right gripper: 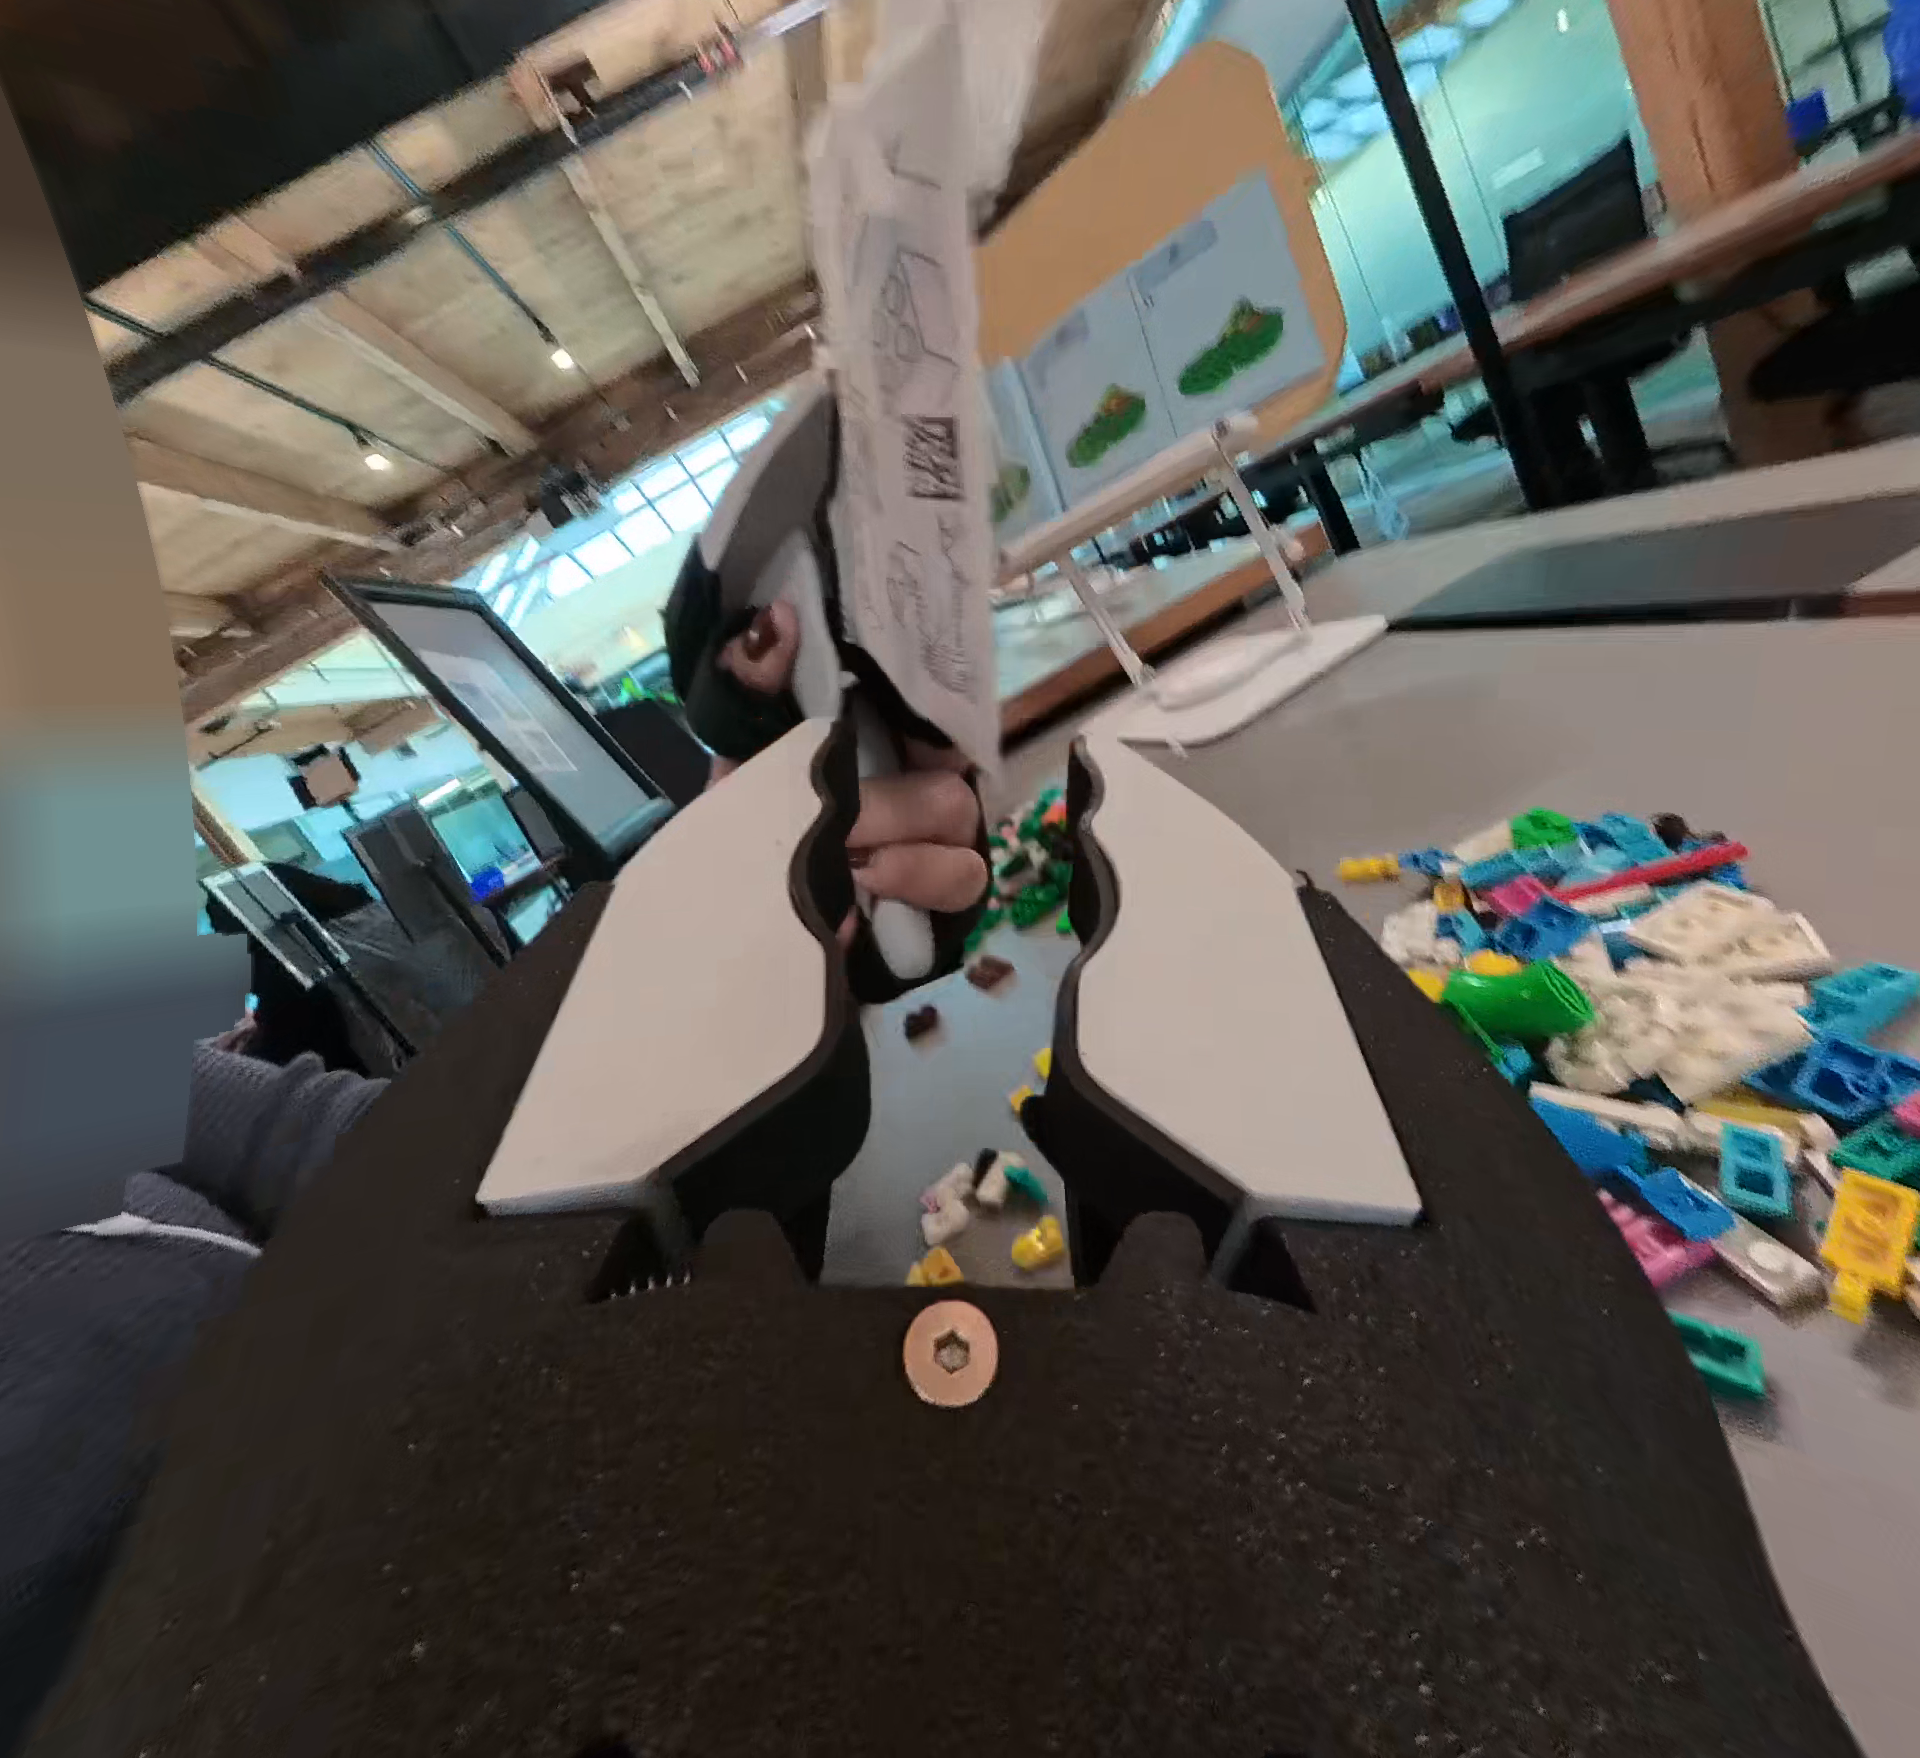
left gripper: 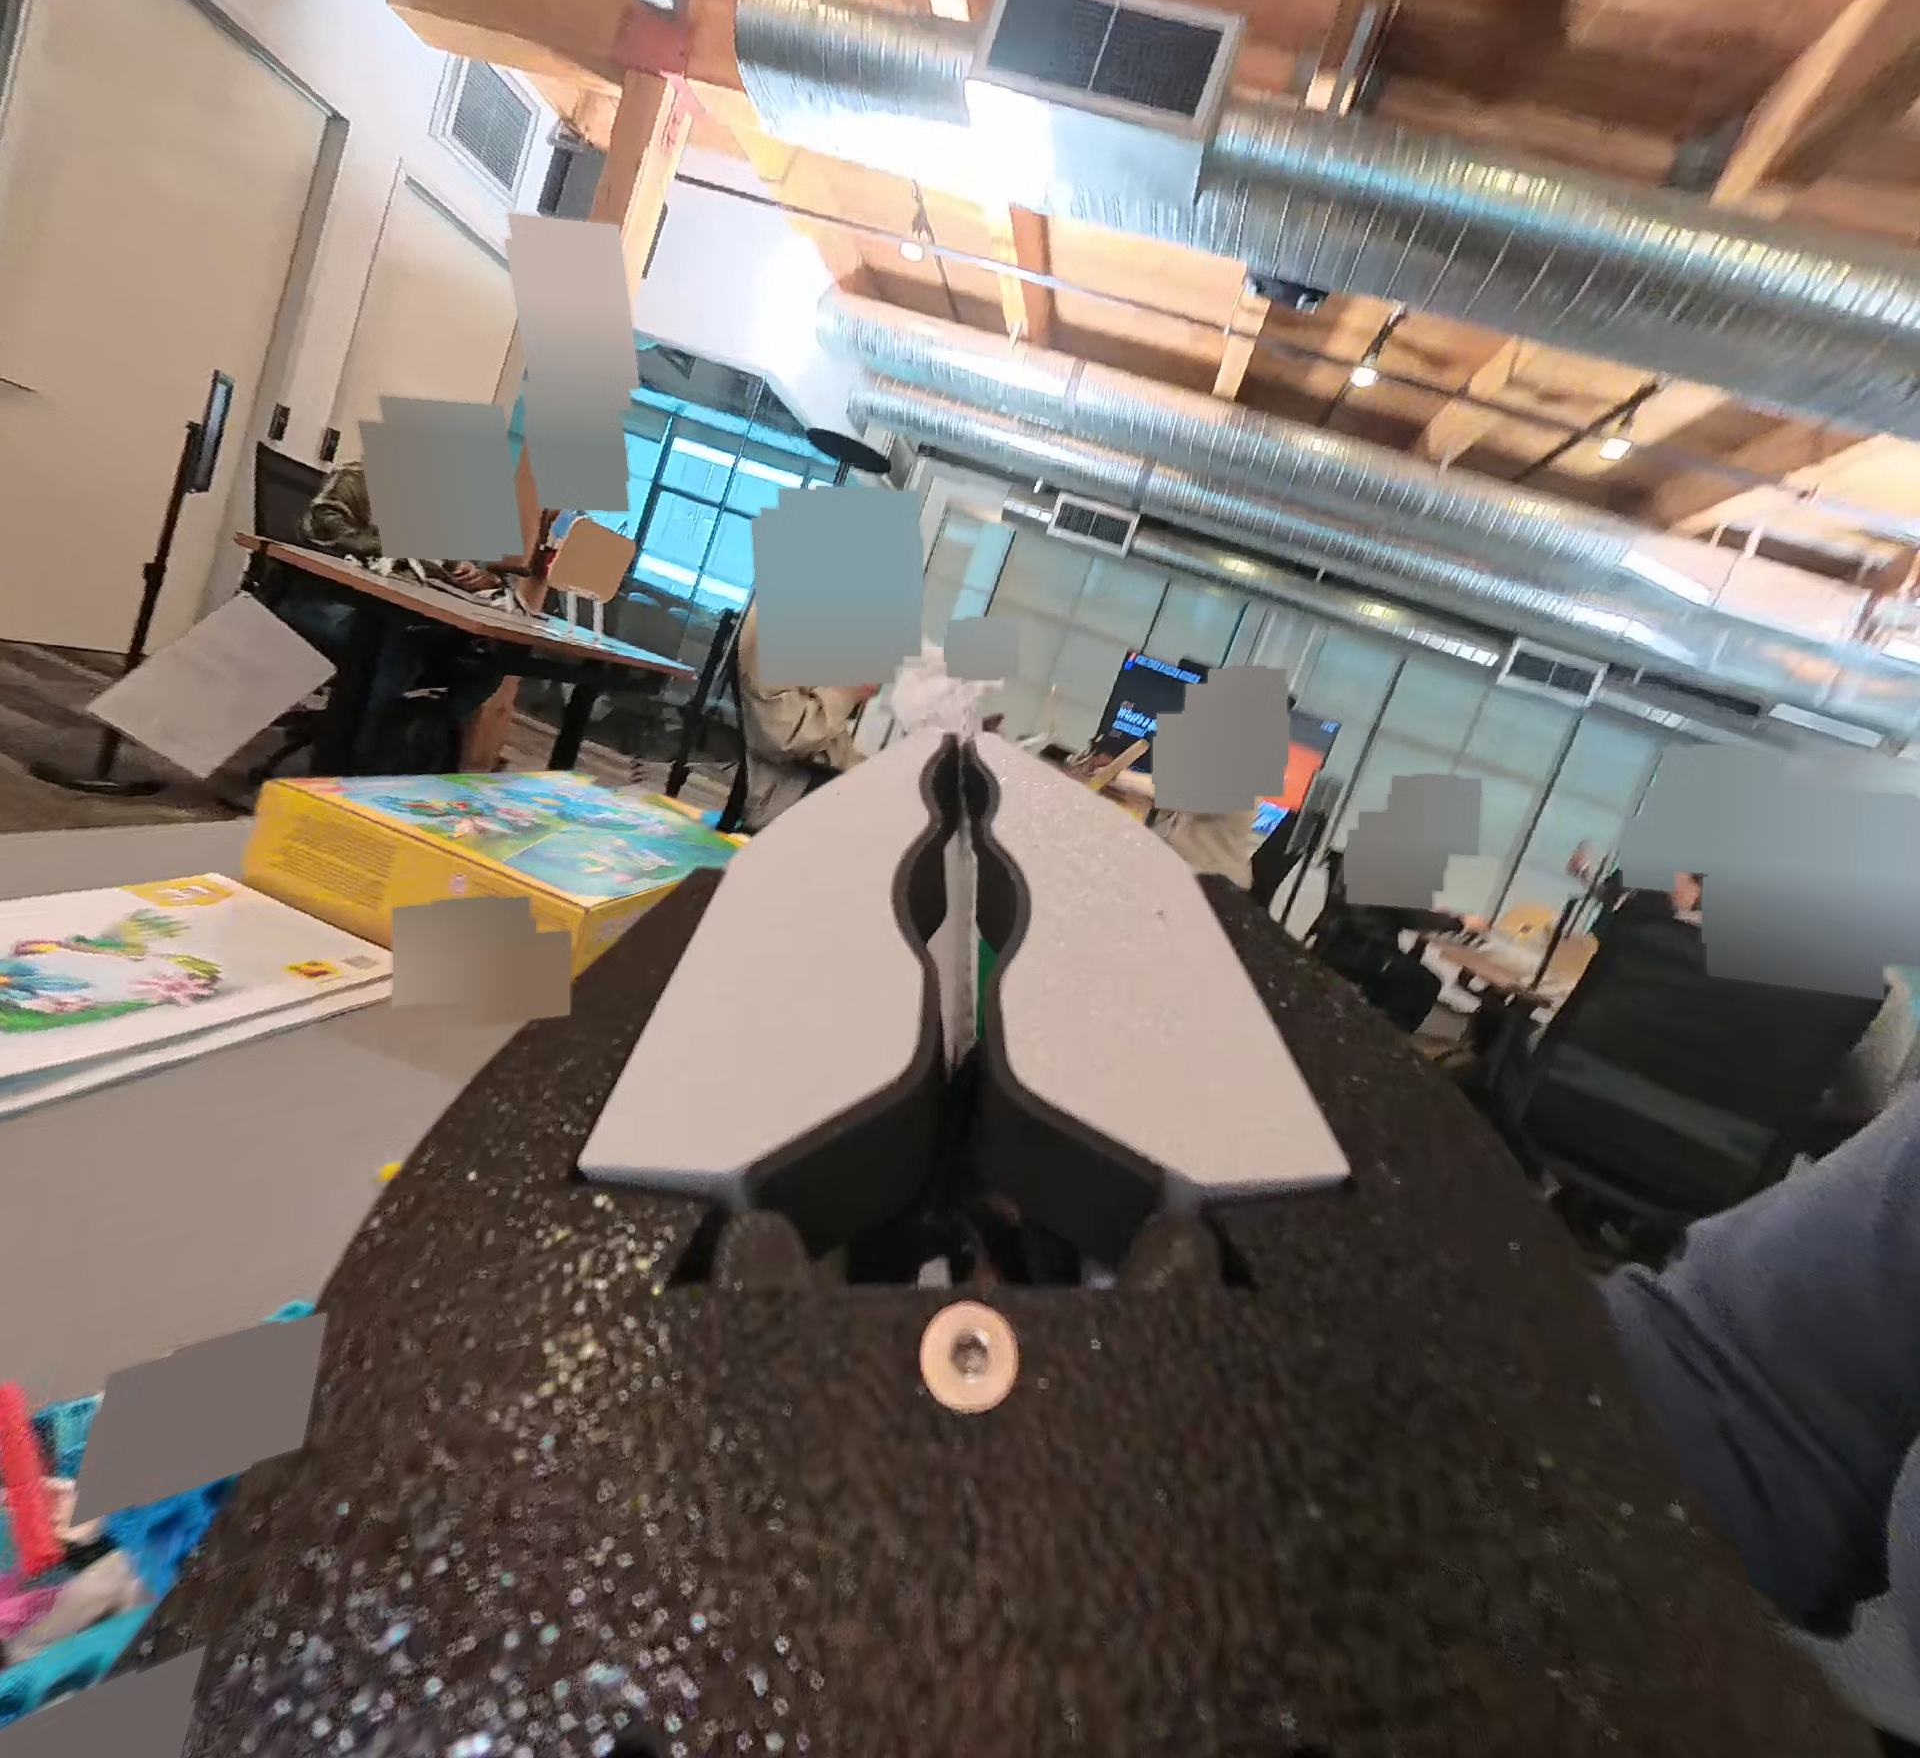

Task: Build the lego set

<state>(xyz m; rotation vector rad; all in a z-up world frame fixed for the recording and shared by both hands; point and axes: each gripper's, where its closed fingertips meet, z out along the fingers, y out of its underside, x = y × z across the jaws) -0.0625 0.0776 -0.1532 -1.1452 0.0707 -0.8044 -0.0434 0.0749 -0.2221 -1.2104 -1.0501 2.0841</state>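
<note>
My left gripper (left gripper: 961, 752) is shut on a thin white paper bag (left gripper: 964, 929) and holds it raised above the table, pointing up toward the ceiling. The right wrist view shows that gripper (right gripper: 774, 513) from the side, with the printed bag (right gripper: 914, 461) standing up out of its fingers and a hand (right gripper: 914, 846) on its grip. My right gripper (right gripper: 951, 742) is open and empty, low over the grey table (right gripper: 1455, 773), just short of the bag's lower end. Loose bricks (right gripper: 1662, 981) in white, blue, pink, yellow and green lie in a pile to its right.
A few small bricks (right gripper: 987, 1178) lie on the table between my right fingers, and a green pile (right gripper: 1029, 867) lies farther off. An open instruction booklet (right gripper: 1174, 337) rests on a white stand. The yellow set box (left gripper: 468, 835) and another booklet (left gripper: 156, 970) lie at left. Across from one pair of fingers to the other is roughly 7 cm.
</note>
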